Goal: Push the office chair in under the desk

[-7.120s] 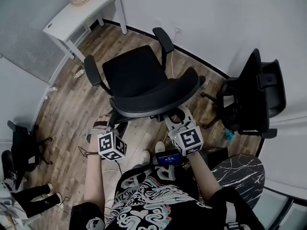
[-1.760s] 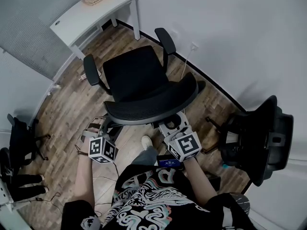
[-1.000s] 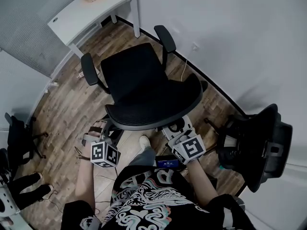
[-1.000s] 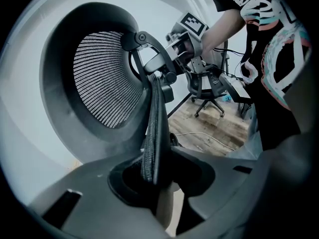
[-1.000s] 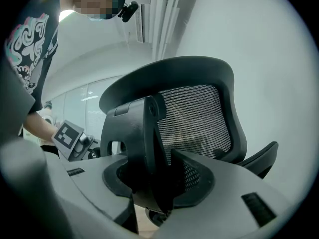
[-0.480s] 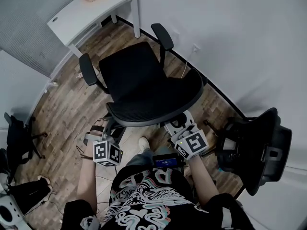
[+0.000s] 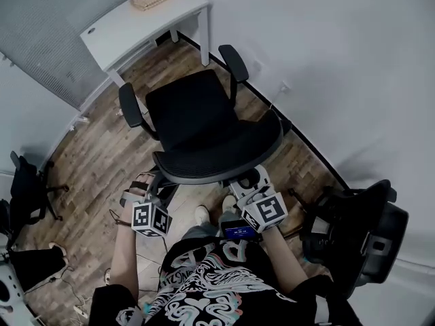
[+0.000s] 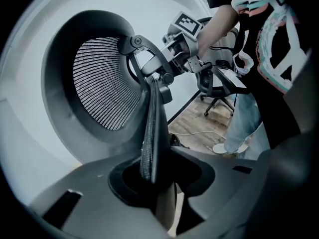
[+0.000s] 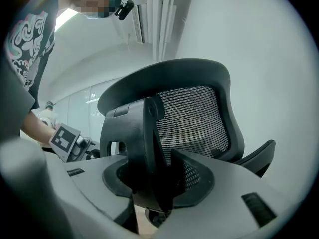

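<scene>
desk: white, in the far corner against the wall. In the head view, the gap between it and the chair is clearly smaller than seven seconds ago, and a little smaller than one second ago.
office chair: black, standing on the wooden floor with the seat facing the desk. It has rolled toward the desk, and the armrest on the wall side is now near the desk's leg. The seat is not yet under the top, so we judge that the last part of the push remains.
backrest: the mesh back is turned to us, with one gripper on each side.
right gripper: its jaws have just been opening a little and stand wide. The thick plastic support of the backrest fills the gap between them, so we judge that it keeps its hold.
left gripper: its jaws are about half apart, unchanged, and press on the thin mesh edge of the backrest.
</scene>
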`<action>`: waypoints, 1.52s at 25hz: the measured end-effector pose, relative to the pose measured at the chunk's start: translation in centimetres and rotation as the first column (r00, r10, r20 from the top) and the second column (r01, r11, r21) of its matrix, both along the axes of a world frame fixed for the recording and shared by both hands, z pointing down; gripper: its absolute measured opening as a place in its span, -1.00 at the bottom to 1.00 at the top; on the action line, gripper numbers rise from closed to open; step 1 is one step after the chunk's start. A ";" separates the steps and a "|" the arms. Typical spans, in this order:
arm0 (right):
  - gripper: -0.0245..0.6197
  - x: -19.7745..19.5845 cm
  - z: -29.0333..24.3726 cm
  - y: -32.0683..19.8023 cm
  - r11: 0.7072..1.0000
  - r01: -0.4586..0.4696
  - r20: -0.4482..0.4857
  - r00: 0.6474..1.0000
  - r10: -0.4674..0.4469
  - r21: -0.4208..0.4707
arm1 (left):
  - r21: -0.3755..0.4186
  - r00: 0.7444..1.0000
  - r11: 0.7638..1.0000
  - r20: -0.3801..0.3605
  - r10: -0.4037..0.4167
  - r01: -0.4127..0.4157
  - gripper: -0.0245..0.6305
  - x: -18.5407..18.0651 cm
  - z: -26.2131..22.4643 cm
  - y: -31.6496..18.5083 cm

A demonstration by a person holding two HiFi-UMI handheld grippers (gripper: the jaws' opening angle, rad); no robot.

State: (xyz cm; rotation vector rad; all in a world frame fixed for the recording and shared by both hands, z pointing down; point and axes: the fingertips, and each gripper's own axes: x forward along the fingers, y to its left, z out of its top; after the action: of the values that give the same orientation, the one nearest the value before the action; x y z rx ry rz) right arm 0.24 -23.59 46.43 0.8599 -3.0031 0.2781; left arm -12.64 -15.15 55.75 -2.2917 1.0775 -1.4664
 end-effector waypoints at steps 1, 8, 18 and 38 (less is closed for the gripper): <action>-0.44 -0.1 0.0 -0.3 1.000 0.003 0.002 1.000 -0.003 0.000 | -0.003 1.000 1.000 -0.004 -0.001 0.001 -0.50 0.0 0.0 -0.2; -0.44 -0.7 0.2 -1.7 1.000 0.005 0.004 1.000 -0.005 -0.009 | 0.001 1.000 1.000 -0.009 -0.001 0.001 -0.50 -0.7 0.0 -1.6; -0.44 -2.7 0.0 -3.0 1.000 0.019 -0.012 1.000 -0.019 0.002 | 0.020 1.000 1.000 -0.002 0.020 -0.020 -0.50 -2.6 0.0 -3.1; -0.44 -5.7 0.0 -4.7 1.000 0.015 -0.019 1.000 -0.015 0.005 | 0.046 0.998 0.997 0.011 0.059 -0.060 -0.51 -5.7 -0.1 -5.2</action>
State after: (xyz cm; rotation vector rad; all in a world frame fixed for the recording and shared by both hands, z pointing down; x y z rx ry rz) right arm -5.43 -28.31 46.41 0.8352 -2.9927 0.2612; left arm -18.32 -20.40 55.60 -2.2621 1.0207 -1.4138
